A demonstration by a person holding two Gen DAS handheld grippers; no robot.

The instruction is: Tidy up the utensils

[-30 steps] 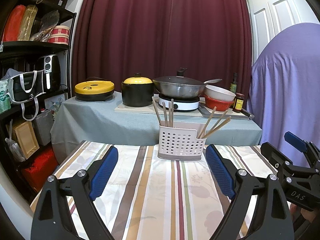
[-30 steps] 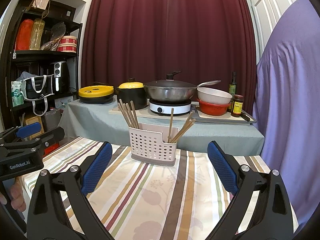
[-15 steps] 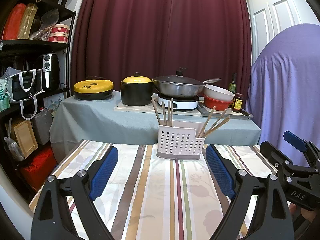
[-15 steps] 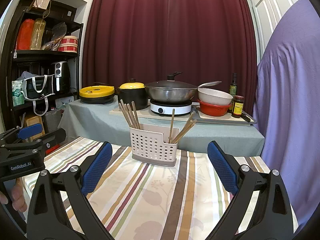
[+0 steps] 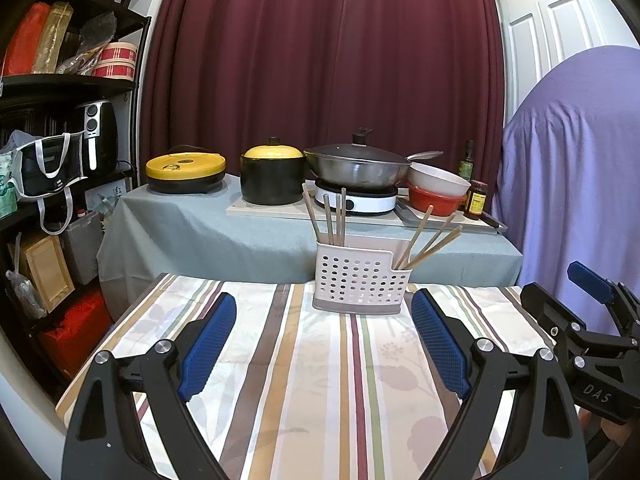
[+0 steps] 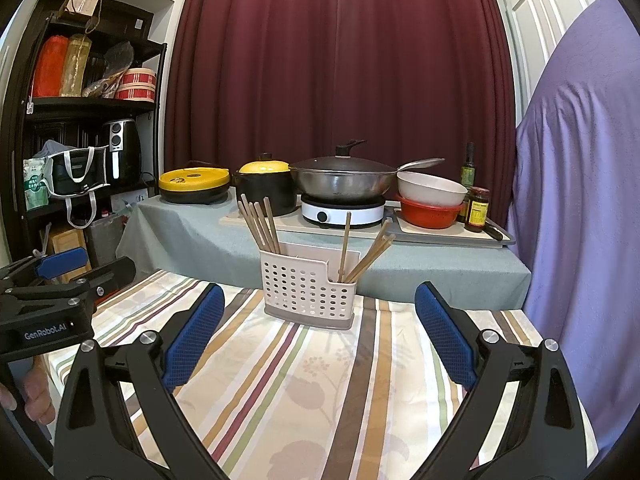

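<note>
A white perforated utensil holder (image 5: pixel 358 284) stands at the far edge of the striped table; it also shows in the right wrist view (image 6: pixel 310 294). Wooden chopsticks stand in its left compartment (image 5: pixel 330 220) and lean in its right compartment (image 5: pixel 430 238). My left gripper (image 5: pixel 324 328) is open and empty, held back from the holder above the cloth. My right gripper (image 6: pixel 320 324) is open and empty, also short of the holder. Each gripper shows at the edge of the other's view.
The striped tablecloth (image 5: pixel 320 380) covers the near table. Behind it a grey-covered counter (image 5: pixel 200 232) carries a yellow-lidded pot (image 5: pixel 272 176), a wok (image 5: pixel 358 166) on a hotplate, bowls and bottles. A black shelf unit (image 5: pixel 60 140) stands left. A purple drape (image 5: pixel 572 168) hangs right.
Both grippers have drifted very slightly; the holder sits a touch differently in view. Both stay open and empty, and the chopsticks have not moved.
</note>
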